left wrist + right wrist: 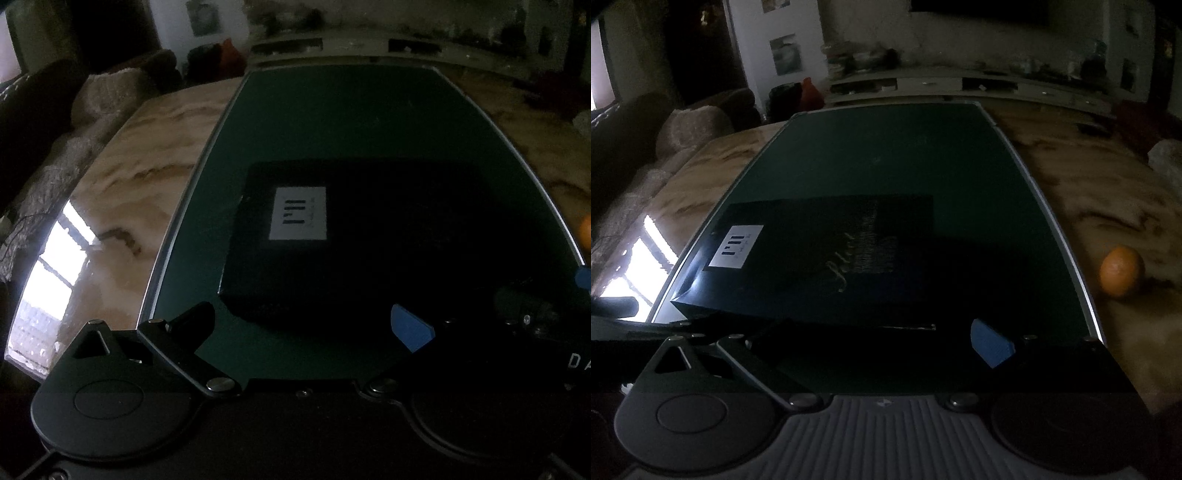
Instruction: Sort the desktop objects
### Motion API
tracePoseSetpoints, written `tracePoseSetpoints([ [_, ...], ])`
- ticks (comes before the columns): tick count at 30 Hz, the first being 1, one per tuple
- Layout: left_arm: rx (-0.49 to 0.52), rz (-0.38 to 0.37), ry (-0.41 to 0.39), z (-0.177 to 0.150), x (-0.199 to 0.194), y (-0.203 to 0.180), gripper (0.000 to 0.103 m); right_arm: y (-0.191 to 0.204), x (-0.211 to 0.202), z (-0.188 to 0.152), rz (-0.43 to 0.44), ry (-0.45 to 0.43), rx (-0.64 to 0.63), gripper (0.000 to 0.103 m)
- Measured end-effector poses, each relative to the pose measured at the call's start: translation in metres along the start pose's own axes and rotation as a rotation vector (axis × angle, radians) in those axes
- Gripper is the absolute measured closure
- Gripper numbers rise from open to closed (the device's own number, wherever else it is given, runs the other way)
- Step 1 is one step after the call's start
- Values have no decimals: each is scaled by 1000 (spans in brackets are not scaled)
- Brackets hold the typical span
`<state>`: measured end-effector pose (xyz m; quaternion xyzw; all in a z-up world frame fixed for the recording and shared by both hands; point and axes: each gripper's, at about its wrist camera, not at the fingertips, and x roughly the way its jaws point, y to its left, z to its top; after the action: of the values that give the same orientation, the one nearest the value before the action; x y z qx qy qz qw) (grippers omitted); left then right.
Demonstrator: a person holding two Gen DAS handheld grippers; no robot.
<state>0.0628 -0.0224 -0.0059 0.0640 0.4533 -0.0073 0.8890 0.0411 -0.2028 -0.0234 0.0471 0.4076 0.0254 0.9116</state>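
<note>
Your left gripper (310, 325) and right gripper (871, 343) both hang with jaws spread wide, holding nothing. The black box (820, 258) lies just ahead of them on the green mat (886, 155); the orange (1121, 270) sits off the mat, right of your right jaws.

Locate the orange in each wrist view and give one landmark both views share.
Left wrist: orange is only a sliver at the far right edge, beside the green mat.
Right wrist: orange sits whole on the marble table, right of the mat.
Shared landmark: the black box's white label.
</note>
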Motion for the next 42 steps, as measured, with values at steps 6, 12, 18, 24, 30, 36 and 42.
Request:
tracePoseSetpoints([
  [6, 2, 7, -10, 2, -3, 1, 0, -2, 3, 2, 15, 8, 8, 0],
  [12, 23, 32, -11, 6, -2, -4, 0, -7, 7, 5, 41, 17, 27, 0],
  [18, 32, 58, -4, 11, 2, -8, 0, -12, 13, 8, 57, 31, 43, 0],
  [24, 86, 87, -12, 13, 3, -20, 0, -17, 16, 9, 74, 40, 63, 0],
  [30, 98, 92, -21, 15, 3, -27, 0, -24, 16, 8, 83, 44, 85, 0],
  [36, 117, 127, -38, 16, 2, -33, 0, -26, 15, 7, 88, 40, 87, 0],
  [42, 133, 168, -71, 16, -1, -36, 0, -26, 13, 7, 94, 38, 90, 0],
])
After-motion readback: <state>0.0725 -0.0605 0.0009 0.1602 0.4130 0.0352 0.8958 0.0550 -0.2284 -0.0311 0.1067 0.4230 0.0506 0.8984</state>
